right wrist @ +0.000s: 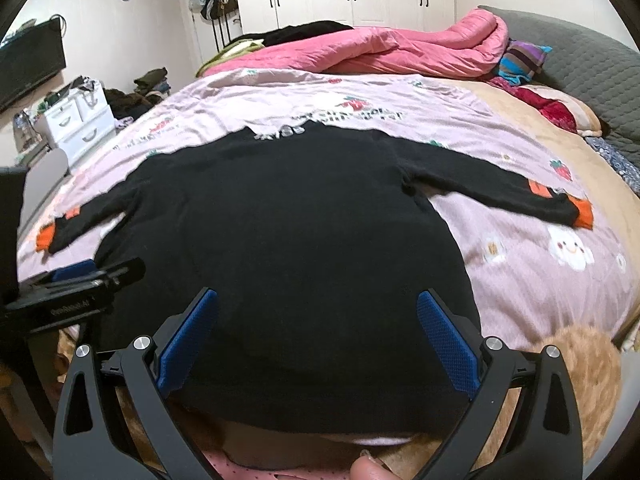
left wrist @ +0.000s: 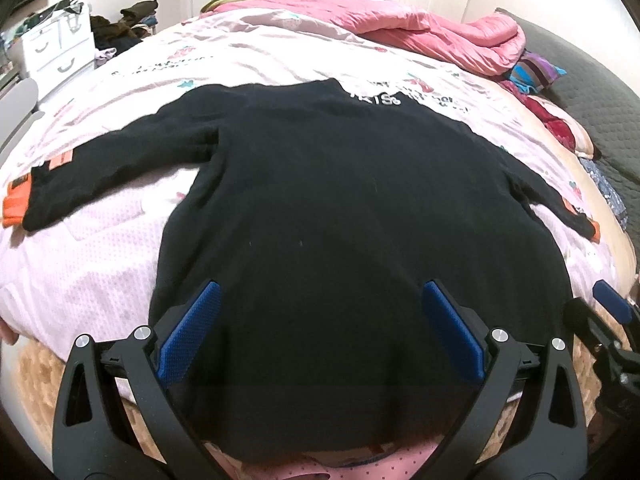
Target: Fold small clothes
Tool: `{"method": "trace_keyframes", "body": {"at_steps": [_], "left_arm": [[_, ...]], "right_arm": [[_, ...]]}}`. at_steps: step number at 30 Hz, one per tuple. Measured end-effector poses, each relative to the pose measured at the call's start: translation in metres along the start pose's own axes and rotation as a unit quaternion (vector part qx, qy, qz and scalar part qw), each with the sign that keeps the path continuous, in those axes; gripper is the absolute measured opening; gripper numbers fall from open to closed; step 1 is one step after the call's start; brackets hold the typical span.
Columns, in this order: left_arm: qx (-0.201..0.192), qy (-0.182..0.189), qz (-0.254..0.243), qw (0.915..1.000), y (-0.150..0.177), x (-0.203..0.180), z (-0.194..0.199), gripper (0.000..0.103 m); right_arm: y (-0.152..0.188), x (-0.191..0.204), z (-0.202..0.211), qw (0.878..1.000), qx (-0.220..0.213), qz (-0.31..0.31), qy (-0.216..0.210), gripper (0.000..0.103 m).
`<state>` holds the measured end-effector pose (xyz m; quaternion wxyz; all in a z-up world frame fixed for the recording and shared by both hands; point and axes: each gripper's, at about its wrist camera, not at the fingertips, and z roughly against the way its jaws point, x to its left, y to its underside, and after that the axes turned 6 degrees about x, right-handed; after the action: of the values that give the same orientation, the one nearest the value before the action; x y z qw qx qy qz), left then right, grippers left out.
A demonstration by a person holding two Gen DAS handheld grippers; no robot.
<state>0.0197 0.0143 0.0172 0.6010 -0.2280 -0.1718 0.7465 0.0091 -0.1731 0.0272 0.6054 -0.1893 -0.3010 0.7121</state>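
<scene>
Two claws, each gaping wide and holding nothing: the left claw and the right claw both hover over the hem end of one black sweater. It lies spread flat on the bed straight ahead of them, two sleeves out to either side, each ending in an orange cuff. The blue pads are finely dotted. The hem's near edge is cut off below — the knit looks soft and matte.
</scene>
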Motion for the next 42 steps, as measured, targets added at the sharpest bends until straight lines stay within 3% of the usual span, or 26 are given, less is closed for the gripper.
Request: {"method": "trace_keyframes", "body": {"at_steps": [14, 33, 42], "left_arm": [[-0.012, 0.001, 0.005, 0.9999, -0.048, -0.009, -0.006, 0.095], [-0.011, 0.000, 0.006, 0.9999, -0.118, -0.025, -0.029, 0.095], [-0.008, 0.005, -0.009, 0.9999, -0.147, -0.046, -0.052, 0.095]], "right_arm": [[-0.064, -0.013, -0.013, 1.000, -0.002, -0.018, -0.015, 0.099], [-0.138, -0.046, -0.040, 0.997, -0.022, -0.069, 0.025, 0.099], [-0.161, -0.103, -0.063, 0.986, -0.035, -0.144, 0.082, 0.099]]}}
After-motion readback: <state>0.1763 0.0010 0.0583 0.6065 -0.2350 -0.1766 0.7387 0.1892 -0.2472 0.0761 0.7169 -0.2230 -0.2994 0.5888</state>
